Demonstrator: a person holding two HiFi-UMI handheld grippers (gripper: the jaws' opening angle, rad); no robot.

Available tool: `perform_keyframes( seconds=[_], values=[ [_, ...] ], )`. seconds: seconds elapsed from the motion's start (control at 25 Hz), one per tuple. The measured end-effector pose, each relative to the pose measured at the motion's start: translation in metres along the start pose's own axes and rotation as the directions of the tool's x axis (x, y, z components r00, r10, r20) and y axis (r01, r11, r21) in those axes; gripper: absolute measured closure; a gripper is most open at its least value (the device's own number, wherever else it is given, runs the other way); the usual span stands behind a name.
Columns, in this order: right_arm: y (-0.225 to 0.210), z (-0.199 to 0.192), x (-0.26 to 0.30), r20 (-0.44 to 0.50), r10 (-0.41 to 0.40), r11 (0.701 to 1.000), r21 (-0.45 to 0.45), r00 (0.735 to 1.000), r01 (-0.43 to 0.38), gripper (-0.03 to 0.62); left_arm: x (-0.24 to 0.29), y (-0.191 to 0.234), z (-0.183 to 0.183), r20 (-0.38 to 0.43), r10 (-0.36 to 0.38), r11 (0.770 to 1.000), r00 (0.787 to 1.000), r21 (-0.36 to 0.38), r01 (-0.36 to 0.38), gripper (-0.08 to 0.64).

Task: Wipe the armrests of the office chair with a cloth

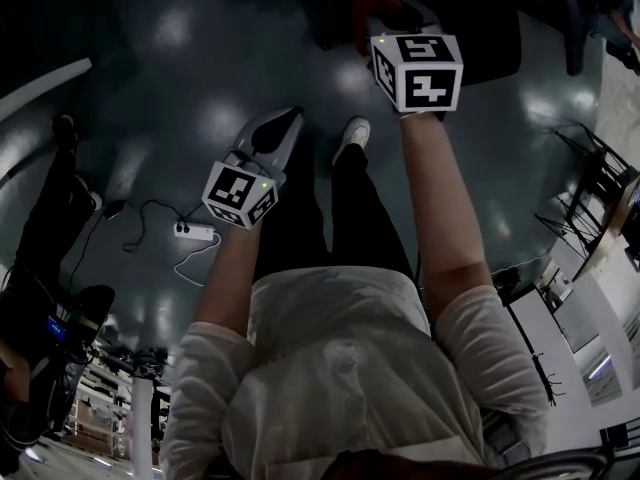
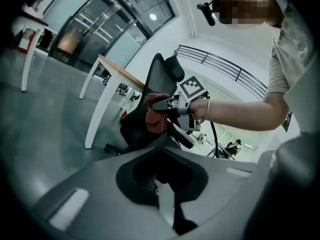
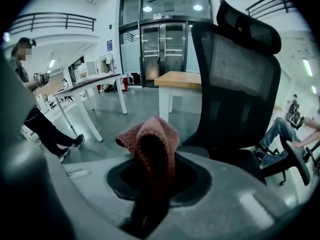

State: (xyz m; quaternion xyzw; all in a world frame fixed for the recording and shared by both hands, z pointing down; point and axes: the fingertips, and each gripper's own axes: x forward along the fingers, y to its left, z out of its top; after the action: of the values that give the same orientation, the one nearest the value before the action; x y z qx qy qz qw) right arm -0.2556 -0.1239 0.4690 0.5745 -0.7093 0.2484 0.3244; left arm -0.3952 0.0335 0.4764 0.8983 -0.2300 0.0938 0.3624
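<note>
Right gripper [image 1: 398, 16] clamps the cloth [image 3: 149, 136]; chair [image 3: 240, 79] stands at its 2 o'clock. Left gripper [image 1: 284, 128] is closed, holding nothing, at 8 o'clock of the right.

A power strip [image 1: 194, 232] lies on the floor [image 1: 200, 68]; a table [image 3: 180, 79] fronts glass doors [image 3: 162, 46].

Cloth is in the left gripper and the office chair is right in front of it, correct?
Not quite: the cloth is pinched in the right gripper, not the left, as the right gripper view shows. The office chair does stand just in front of it.
</note>
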Motion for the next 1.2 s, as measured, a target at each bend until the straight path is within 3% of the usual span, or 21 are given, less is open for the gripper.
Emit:
perform_keyframes(
  seconds=[0.28,0.72,1.2],
  values=[
    [0.013,-0.006,-0.009,0.034,-0.071,0.993,-0.093,0.997,0.074,0.522,0.016,0.005,0.009,-0.015,-0.006,1.0,1.0,0.01,0.006,0.545],
    [0.029,-0.042,-0.037,-0.014,-0.072,0.993,-0.097,0.997,0.071,0.52,0.013,0.004,0.012,0.001,0.032,0.999,0.999,0.004,-0.032,0.545],
    [0.046,-0.11,-0.097,-0.03,-0.082,0.968,-0.24,0.996,0.073,0.52,0.0,-0.016,-0.006,0.013,0.025,1.0,1.0,0.01,-0.025,0.545]
  ],
)
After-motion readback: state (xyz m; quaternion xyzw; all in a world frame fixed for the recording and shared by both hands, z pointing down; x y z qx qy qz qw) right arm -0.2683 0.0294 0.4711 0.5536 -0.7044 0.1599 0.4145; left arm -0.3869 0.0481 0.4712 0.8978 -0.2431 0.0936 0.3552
